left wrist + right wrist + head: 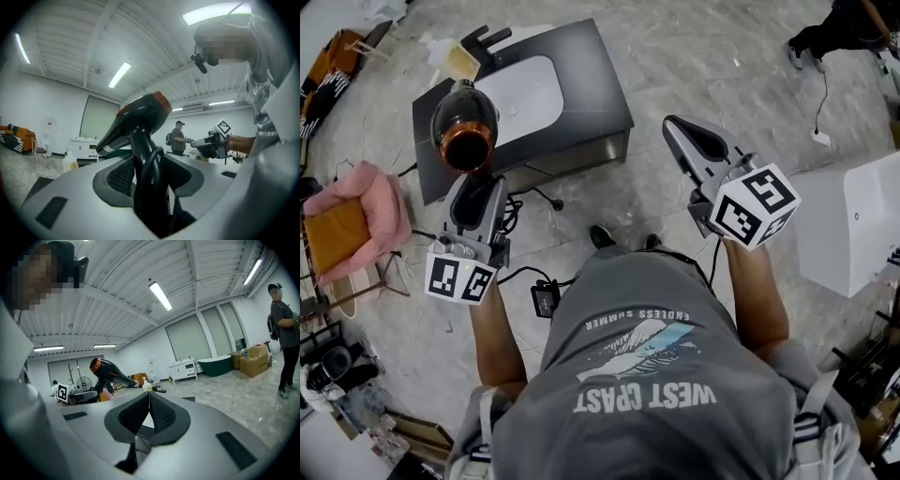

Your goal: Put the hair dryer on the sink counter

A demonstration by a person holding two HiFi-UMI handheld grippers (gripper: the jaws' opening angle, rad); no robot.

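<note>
A black hair dryer (pixel 464 127) with an orange rear ring stands up from my left gripper (pixel 478 187), which is shut on its handle (pixel 146 178). The cord runs down along the handle. In the head view the dryer hangs over the left end of the dark sink counter (pixel 605 89), next to the white basin (pixel 525 94). My right gripper (pixel 682 129) is held to the right of the counter, shut, with nothing between its pads (pixel 149 399). From the right gripper view the hair dryer (pixel 110 371) and the left gripper (pixel 77 395) show at the left.
A black faucet (pixel 484 39) and a soap bottle (pixel 459 62) sit at the counter's far end. A pink-draped chair (pixel 356 216) stands to the left, a white unit (pixel 853 225) to the right. Cables (pixel 534 197) lie on the floor. Another person (pixel 178 138) stands further back.
</note>
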